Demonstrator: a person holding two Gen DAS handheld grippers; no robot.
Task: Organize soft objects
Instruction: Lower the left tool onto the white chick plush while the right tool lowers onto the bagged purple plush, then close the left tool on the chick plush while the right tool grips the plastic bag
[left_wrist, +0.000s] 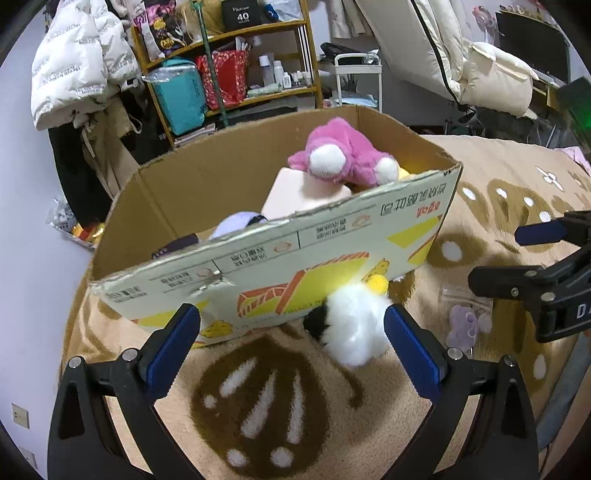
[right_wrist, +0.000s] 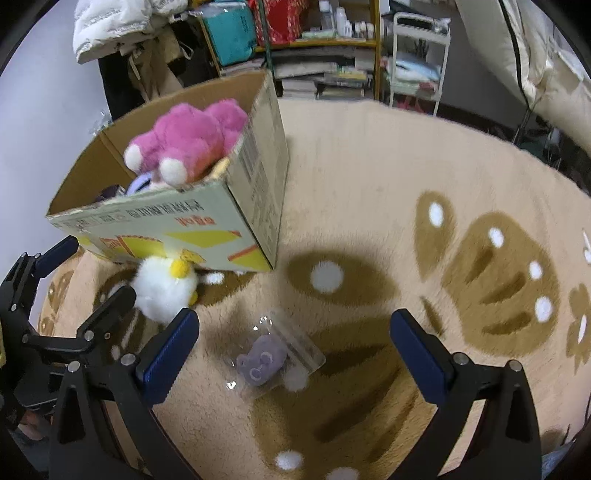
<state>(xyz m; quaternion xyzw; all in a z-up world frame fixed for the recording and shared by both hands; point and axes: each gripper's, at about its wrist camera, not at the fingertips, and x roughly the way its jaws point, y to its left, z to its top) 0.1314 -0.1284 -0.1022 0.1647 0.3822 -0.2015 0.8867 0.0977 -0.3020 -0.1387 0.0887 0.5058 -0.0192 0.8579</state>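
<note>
Plush duck (left_wrist: 354, 325) lies on the rug against the box (left_wrist: 332, 236), at one o'clock between the wide-open, empty left claw (left_wrist: 291, 332). Right view: bagged purple toy (right_wrist: 262, 363) sits at eleven o'clock between the wide-open, empty right claw (right_wrist: 295, 339).

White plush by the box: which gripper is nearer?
Left. The left gripper is open right in front of the white plush, which sits by its right finger. The right gripper is open over the bagged purple toy, off to the plush's side.
</note>
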